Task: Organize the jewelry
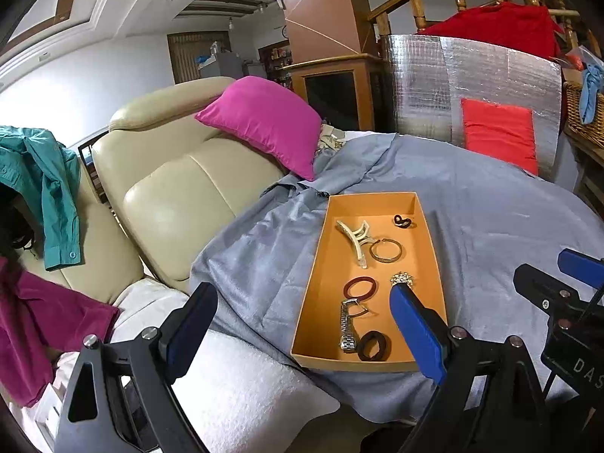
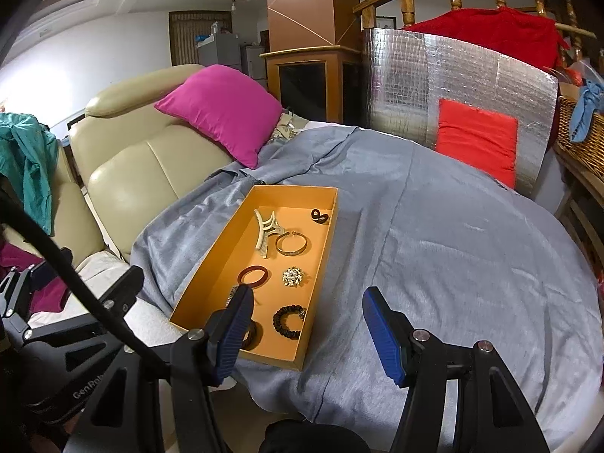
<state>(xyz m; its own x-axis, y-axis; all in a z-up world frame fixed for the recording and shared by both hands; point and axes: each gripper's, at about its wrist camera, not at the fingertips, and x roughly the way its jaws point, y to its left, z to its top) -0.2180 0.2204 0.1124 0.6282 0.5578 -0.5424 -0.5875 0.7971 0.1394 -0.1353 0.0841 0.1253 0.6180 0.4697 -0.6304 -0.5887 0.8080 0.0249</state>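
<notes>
An orange tray (image 1: 313,287) (image 2: 204,283) lies on the grey cloth. In it are a cream hair claw (image 1: 356,239) (image 2: 264,234), a gold bangle (image 1: 385,251) (image 2: 290,245), a red hair tie (image 1: 360,287) (image 2: 253,275), a rhinestone brooch (image 1: 402,278) (image 2: 293,276), a silver watch (image 1: 348,324), black scrunchies (image 1: 373,345) (image 2: 288,320) and a small dark ring (image 1: 402,221) (image 2: 320,215). My left gripper (image 1: 304,302) is open and empty over the tray's near left. My right gripper (image 2: 307,304) is open and empty above the tray's near right edge; it also shows in the left wrist view (image 1: 566,275).
The grey cloth (image 2: 453,245) covers a round table. A cream sofa (image 1: 170,188) with a pink cushion (image 1: 264,120) stands to the left. A foil board (image 2: 453,83) with a red cushion (image 2: 477,139) stands at the back. A wicker basket (image 2: 581,132) is at the right.
</notes>
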